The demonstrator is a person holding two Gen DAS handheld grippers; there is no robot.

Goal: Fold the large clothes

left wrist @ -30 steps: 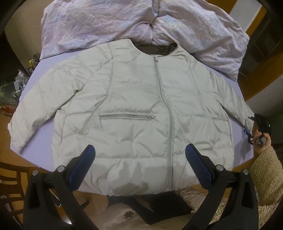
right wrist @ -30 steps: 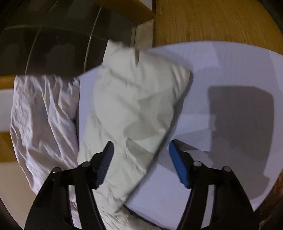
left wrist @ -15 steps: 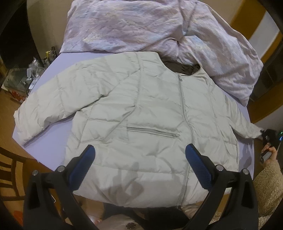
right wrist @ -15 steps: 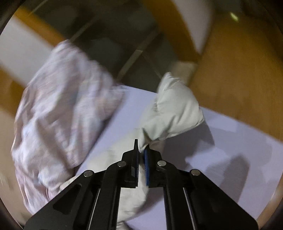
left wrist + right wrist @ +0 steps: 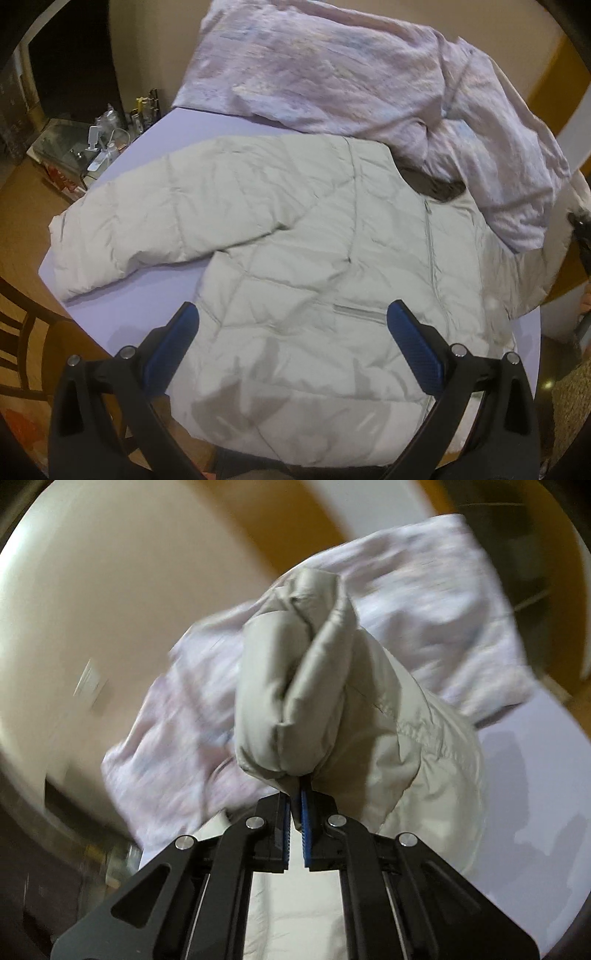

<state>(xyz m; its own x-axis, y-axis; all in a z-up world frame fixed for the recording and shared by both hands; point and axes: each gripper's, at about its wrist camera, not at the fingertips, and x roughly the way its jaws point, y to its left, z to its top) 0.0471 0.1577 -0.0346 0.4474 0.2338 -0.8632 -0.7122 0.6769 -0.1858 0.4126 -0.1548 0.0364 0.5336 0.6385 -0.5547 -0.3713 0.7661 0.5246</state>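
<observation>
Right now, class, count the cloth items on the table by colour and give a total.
Pale grey-green: 1, the jacket, its sleeve clamped in the right gripper.
Pale pink-lilac: 1, the crumpled sheet.
Total: 2.

Pale grey-green quilted jacket (image 5: 325,266), lavender table (image 5: 147,306), pink-lilac mottled bedding (image 5: 362,70) at twelve o'clock, blue finger pads (image 5: 410,343)
</observation>
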